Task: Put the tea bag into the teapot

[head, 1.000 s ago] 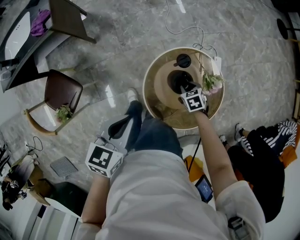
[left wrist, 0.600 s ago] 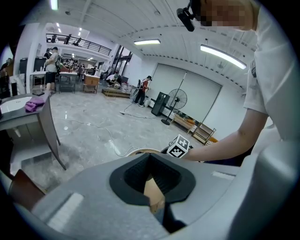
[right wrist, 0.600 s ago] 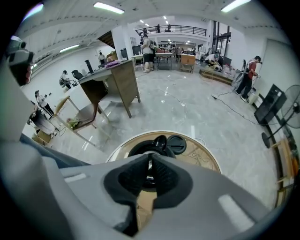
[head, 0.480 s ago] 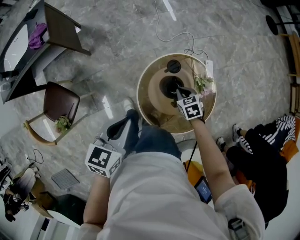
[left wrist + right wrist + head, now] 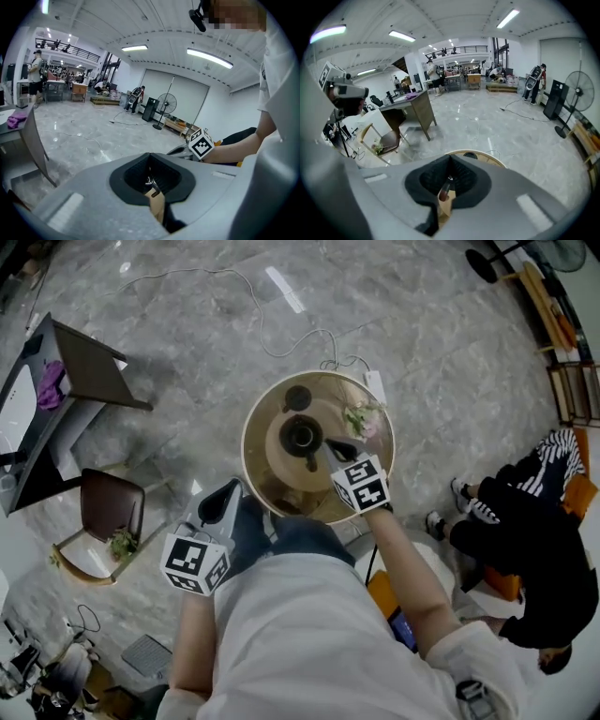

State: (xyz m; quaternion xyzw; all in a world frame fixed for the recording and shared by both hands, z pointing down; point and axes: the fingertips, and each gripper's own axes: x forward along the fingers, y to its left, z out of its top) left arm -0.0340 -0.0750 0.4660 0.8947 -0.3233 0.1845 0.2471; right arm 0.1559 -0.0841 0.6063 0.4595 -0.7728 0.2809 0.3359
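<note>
- Tea bag: I cannot see it. It may be inside the teapot (image 5: 302,435) on the table (image 5: 265,480).
- Right gripper (image 5: 336,446) is just right of the teapot, jaws pressed together.
- Left gripper (image 5: 228,495) is near the table's left edge, jaws pressed together too.
- Peek in the teapot to check.

Teapot (image 5: 302,435): small, dark and round; I see it from almost straight above, standing upright.
Place: middle of a pale round disc (image 5: 277,448) on the round table (image 5: 281,495).
Mouth: uncovered, dark inside; I can't see any contents.
Lid (image 5: 298,397): dark round piece lying apart from the Teapot, on the table's far side.
Tea bag: I can't make it out in any view.
</note>
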